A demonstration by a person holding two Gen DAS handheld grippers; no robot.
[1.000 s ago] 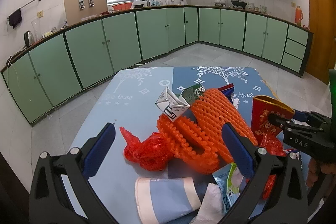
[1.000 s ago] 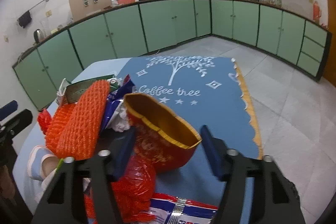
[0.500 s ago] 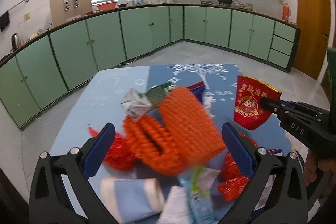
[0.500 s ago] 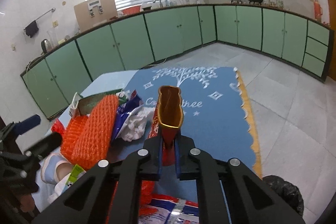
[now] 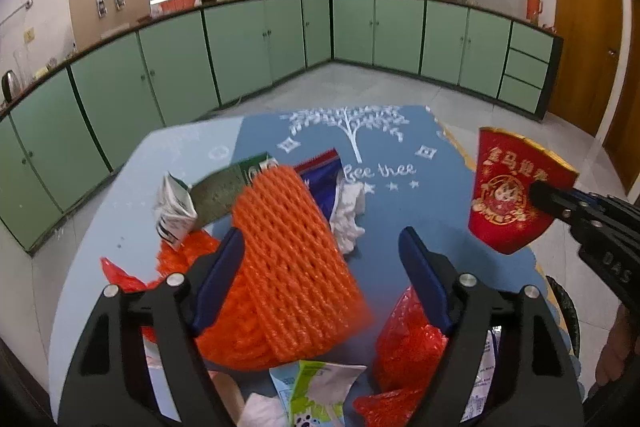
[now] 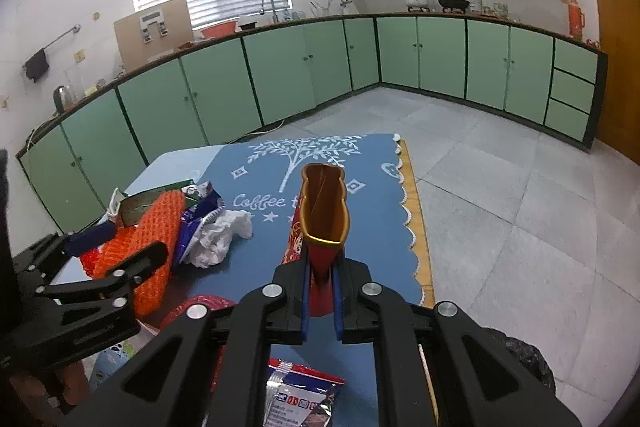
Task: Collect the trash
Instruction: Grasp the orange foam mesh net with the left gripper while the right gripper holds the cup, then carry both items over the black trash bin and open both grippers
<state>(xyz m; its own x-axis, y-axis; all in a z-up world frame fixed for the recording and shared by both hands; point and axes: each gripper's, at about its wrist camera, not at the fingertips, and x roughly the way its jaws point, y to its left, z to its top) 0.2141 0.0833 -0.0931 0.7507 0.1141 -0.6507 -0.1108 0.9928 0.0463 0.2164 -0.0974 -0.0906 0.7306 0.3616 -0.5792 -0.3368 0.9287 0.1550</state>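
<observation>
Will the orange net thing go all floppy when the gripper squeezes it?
Probably squashy: the orange foam net is open mesh and already curves over the pile. It likely weighs little. The closing left gripper may just crush it, so it could slip.

Tablecloth (image 6: 372, 255): white "Coffee tree". Right gripper (image 5: 538, 193) body: "DAS". Red cup (image 5: 508, 191): gold characters, probably Chinese, unreadable.

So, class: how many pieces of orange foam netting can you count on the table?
2. One large orange net lies between the left claw's closing fingers; a second orange net peeks out beneath it on its left side. More could be hidden under the pile.
</observation>
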